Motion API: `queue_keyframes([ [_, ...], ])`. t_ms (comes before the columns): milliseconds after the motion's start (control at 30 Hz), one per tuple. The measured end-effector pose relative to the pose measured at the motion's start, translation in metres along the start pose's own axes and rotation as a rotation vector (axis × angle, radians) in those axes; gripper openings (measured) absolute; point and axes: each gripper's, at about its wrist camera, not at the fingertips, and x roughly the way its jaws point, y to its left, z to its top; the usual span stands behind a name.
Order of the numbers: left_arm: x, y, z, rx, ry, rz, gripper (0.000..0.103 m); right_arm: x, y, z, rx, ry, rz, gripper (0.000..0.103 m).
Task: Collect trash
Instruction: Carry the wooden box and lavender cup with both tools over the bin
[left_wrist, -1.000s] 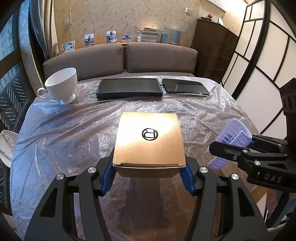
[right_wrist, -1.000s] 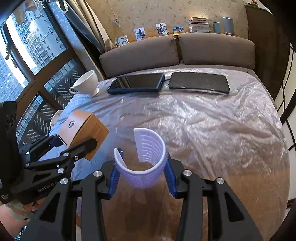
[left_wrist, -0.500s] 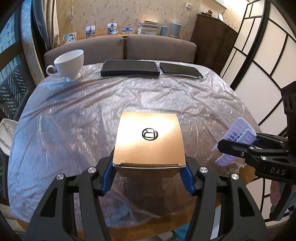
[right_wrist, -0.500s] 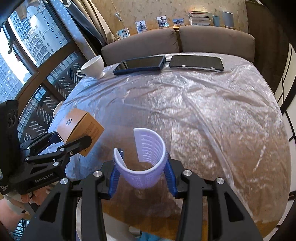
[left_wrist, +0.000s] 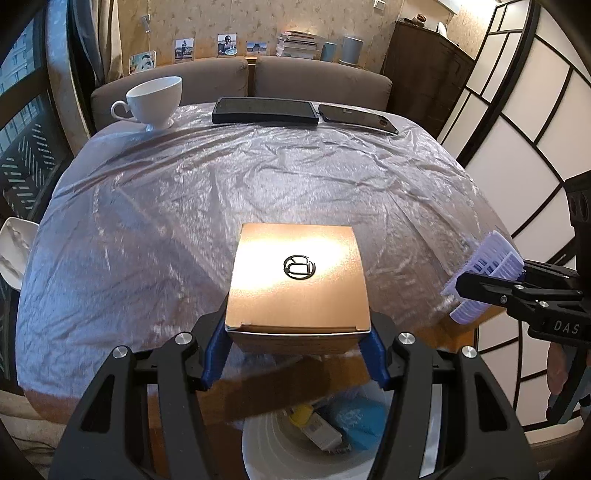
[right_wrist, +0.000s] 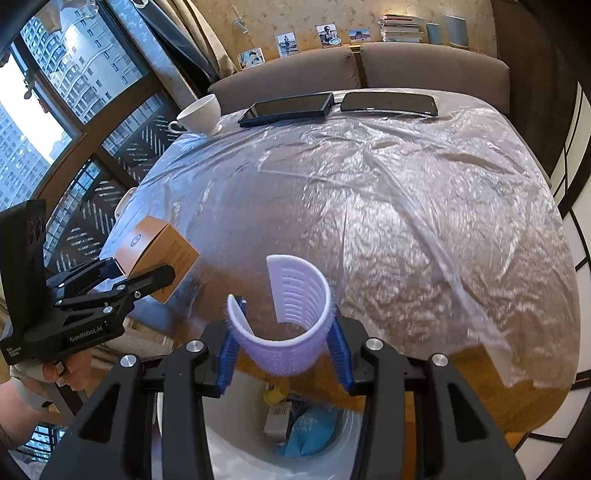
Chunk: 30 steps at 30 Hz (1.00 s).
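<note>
Your left gripper (left_wrist: 295, 354) clamps the brown box (left_wrist: 297, 280) and your right gripper (right_wrist: 284, 350) the purple hair roller (right_wrist: 291, 325) above the white bin (right_wrist: 332, 458), beside the plastic-covered table (right_wrist: 406, 221) fronting a sofa (left_wrist: 317, 79).

White teacup (left_wrist: 157, 99), two dark tablets (left_wrist: 264, 110) on plastic-covered table (left_wrist: 184, 206); sofa (left_wrist: 221, 74) behind

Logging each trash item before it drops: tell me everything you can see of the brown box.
The box is small, brown-gold cardboard with a black round logo on its shut lid and faint print on one side. The left gripper clamps its two sides between blue pads. It hangs clear of the table's near edge, above the white bin.
</note>
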Motion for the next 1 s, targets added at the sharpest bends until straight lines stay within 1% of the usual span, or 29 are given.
queue_keyframes([
  [200, -0.010, -0.002, -0.015, 0.004, 0.016, -0.004, 0.060, -0.005, 0.005, -0.016, -0.006, 0.024, 0.008, 0.042],
  [533, -0.025, -0.006, -0.031, 0.016, 0.024, -0.001, 0.060, -0.009, 0.012, -0.035, -0.011, 0.049, 0.019, 0.042],
  [700, -0.032, -0.010, -0.040, 0.043, 0.027, 0.005, 0.060, -0.010, 0.017, -0.046, -0.027, 0.064, 0.022, 0.042],
  [1000, -0.039, -0.020, -0.057, 0.080, 0.041, -0.015, 0.060, -0.011, 0.024, -0.062, -0.036, 0.091, 0.029, 0.042],
])
